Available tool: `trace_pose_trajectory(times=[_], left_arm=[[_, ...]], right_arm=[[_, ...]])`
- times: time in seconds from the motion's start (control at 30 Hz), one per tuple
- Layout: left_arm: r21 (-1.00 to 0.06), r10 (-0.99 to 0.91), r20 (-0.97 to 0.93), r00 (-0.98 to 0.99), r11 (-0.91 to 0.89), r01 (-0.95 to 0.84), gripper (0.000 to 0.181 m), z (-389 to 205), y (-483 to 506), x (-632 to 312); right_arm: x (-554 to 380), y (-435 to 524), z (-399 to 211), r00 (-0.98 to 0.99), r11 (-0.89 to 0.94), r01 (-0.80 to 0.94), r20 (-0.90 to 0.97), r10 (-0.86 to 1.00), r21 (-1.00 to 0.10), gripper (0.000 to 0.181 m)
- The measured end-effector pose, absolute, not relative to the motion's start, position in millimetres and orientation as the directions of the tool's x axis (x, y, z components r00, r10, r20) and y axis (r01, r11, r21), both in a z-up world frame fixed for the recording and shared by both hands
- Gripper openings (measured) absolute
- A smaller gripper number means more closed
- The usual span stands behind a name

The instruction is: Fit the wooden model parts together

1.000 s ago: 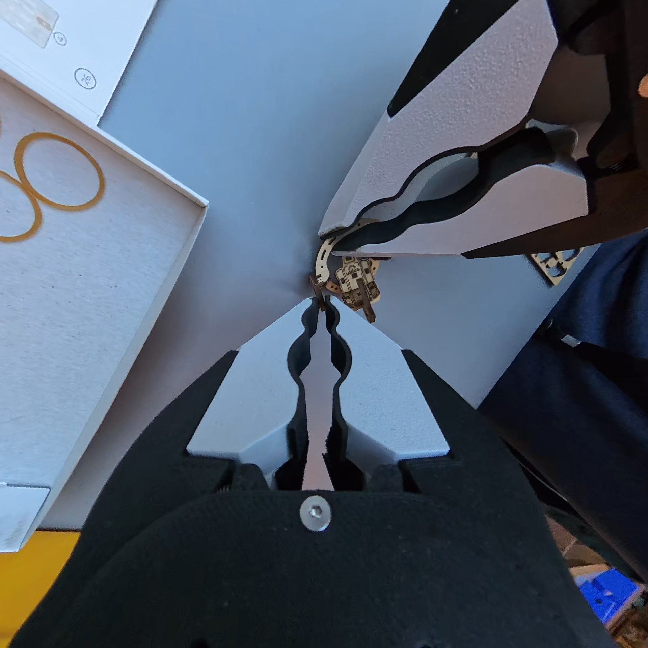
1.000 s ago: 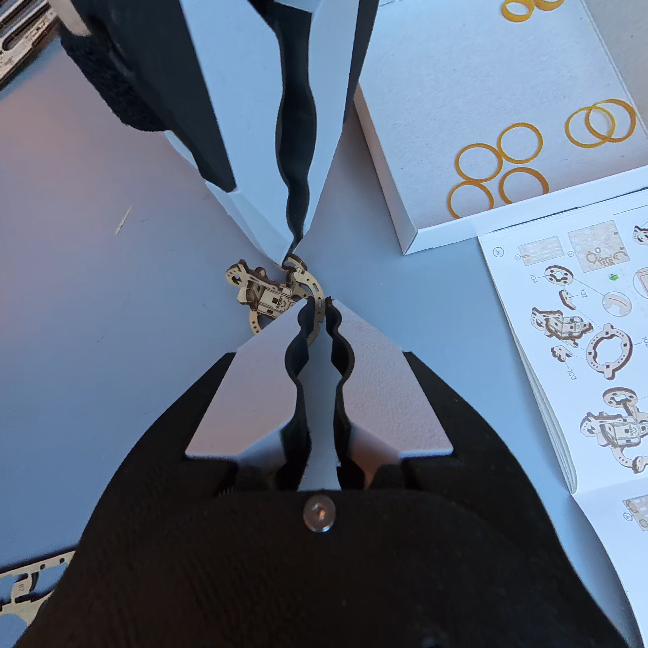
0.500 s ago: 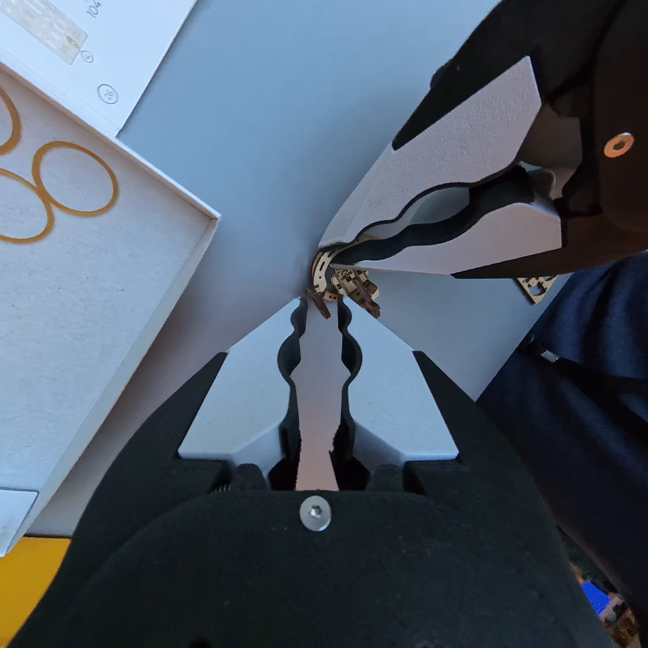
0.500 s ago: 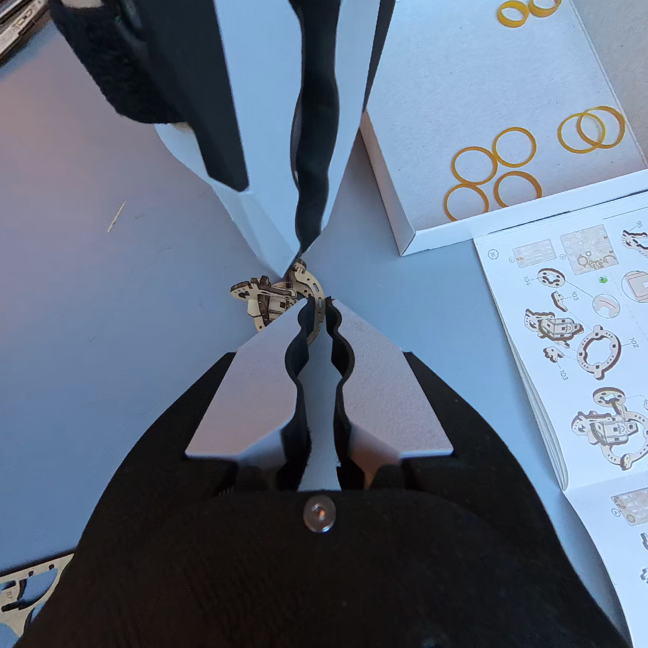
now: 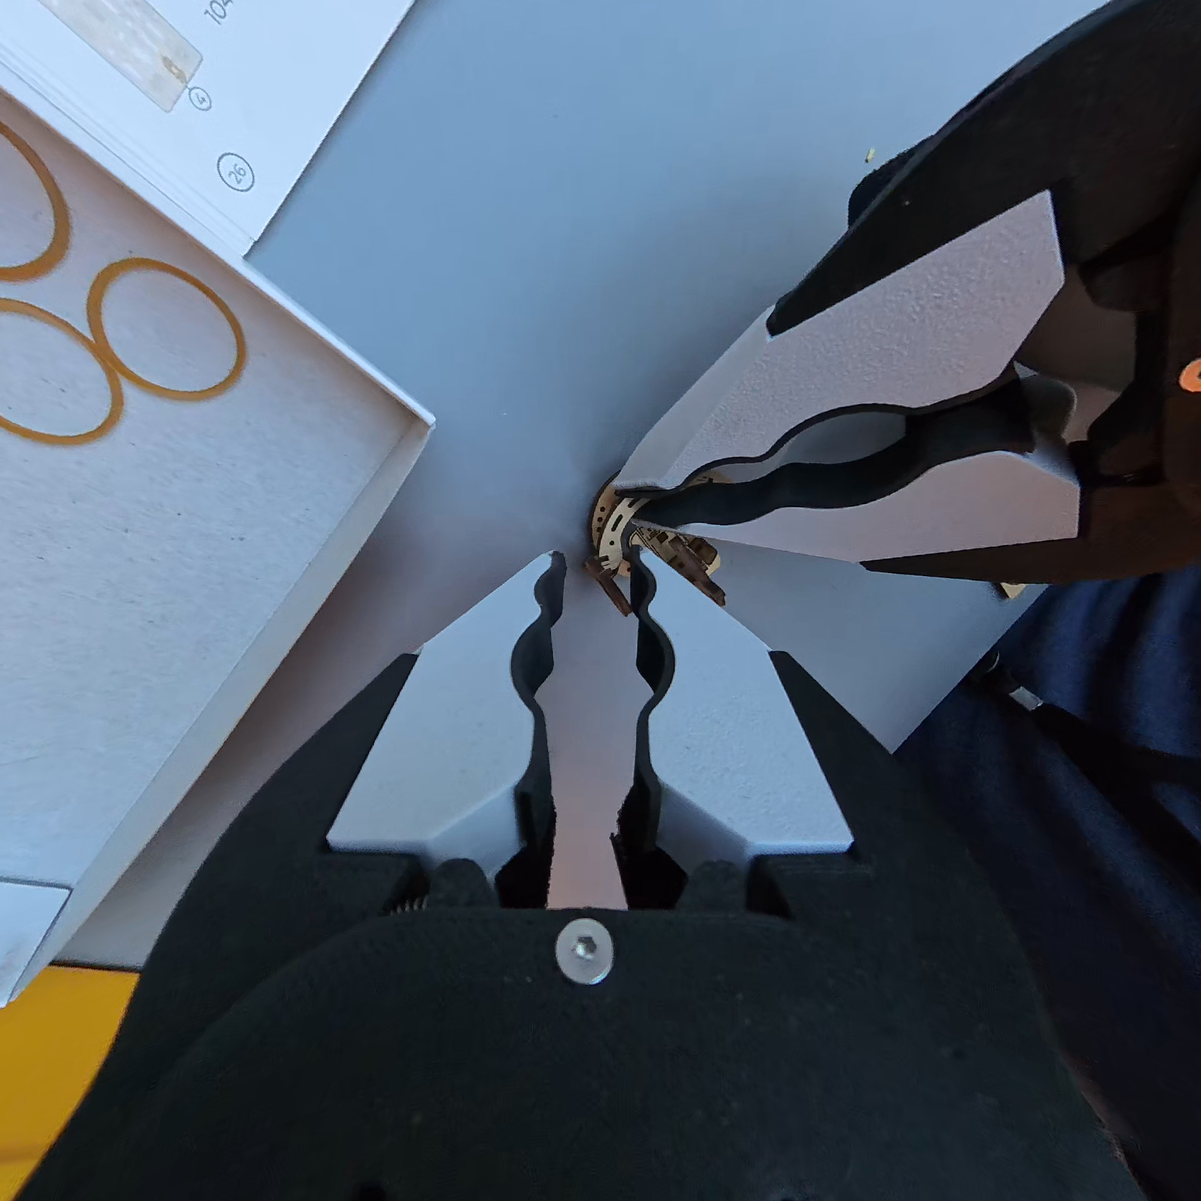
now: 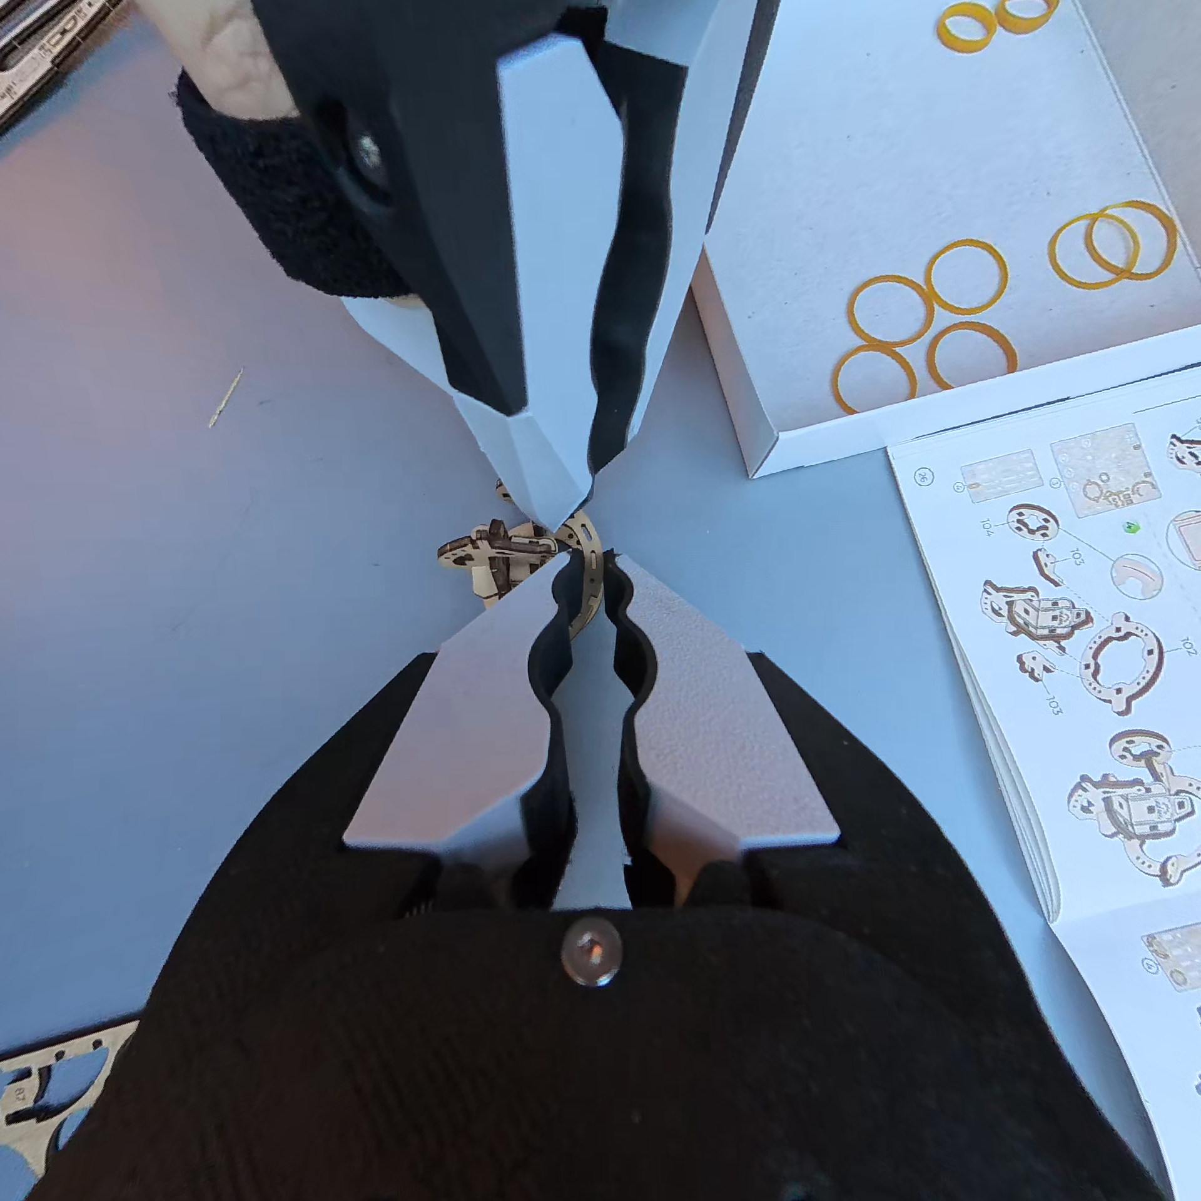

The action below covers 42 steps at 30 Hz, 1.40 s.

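Observation:
The small wooden model, a boxy body (image 6: 494, 562) joined to a pale ring with holes (image 6: 590, 565), hangs just above the grey table. My right gripper (image 6: 590, 557) is shut on the ring's edge. In the left wrist view it reaches in from the upper right (image 5: 633, 505), with the ring (image 5: 611, 526) at its tips. My left gripper (image 5: 593, 557) is open and empty. A small dark tab of the model (image 5: 611, 588) lies between its tips. In the right wrist view the left gripper (image 6: 585, 494) points down at the model from above.
A white box lid (image 6: 767, 448) holding several yellow rubber bands (image 6: 890, 309) lies close by, also seen in the left wrist view (image 5: 416, 422). An open instruction booklet (image 6: 1014, 812) lies to the right. A cut-out wooden sheet (image 6: 39, 1092) is at the near left. A person's dark blue clothing (image 5: 1072, 812) borders the table. The tips of both grippers are at nearly the same place.
My left gripper has opened and let go of the model's dark tab, its jaws spreading wider over the second. My right gripper has kept its hold on the ring, and the model has tilted a little.

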<state>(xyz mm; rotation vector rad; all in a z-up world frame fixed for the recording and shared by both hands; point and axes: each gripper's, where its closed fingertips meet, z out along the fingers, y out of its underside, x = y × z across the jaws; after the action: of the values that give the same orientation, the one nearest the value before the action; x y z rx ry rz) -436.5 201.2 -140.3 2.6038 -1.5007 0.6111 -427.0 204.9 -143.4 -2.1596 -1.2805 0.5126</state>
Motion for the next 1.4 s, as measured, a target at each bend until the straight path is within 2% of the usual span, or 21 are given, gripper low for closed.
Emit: trace_pose_trajectory(times=[0.2,0.4,0.6,0.73,1.13,1.4], left_arm=[[-0.098,-0.808,0.355,0.470,-0.532,-0.841,0.030,-142.0,199.5,-437.4],[-0.079,-0.803,0.357,0.477,-0.535,-0.841,0.031,-141.6,196.2,-438.4],[-0.062,-0.780,0.399,0.482,-0.548,-0.834,0.022,-139.9,191.5,-439.8],[-0.051,-0.799,0.384,0.462,-0.518,-0.854,0.008,-142.6,190.6,-444.4],[-0.106,-0.906,0.306,0.291,-0.336,-0.936,0.004,-143.2,191.5,-443.2],[-0.112,-0.850,0.387,0.358,-0.429,-0.897,0.014,-139.1,191.3,-439.0]], right_arm=[[-427.2,204.7,-143.0,0.462,-0.372,0.668,-0.032,0.886,-0.644,0.005],[-426.9,205.3,-143.2,0.446,-0.357,0.678,-0.027,0.895,-0.642,0.005],[-428.2,206.3,-142.9,0.408,-0.330,0.695,-0.028,0.913,-0.639,0.005],[-430.9,204.3,-143.8,0.397,-0.333,0.694,-0.047,0.916,-0.638,0.005],[-427.4,202.7,-143.2,0.399,-0.337,0.701,-0.046,0.916,-0.629,0.005],[-429.0,203.1,-142.0,0.411,-0.343,0.694,-0.044,0.911,-0.633,0.005]])
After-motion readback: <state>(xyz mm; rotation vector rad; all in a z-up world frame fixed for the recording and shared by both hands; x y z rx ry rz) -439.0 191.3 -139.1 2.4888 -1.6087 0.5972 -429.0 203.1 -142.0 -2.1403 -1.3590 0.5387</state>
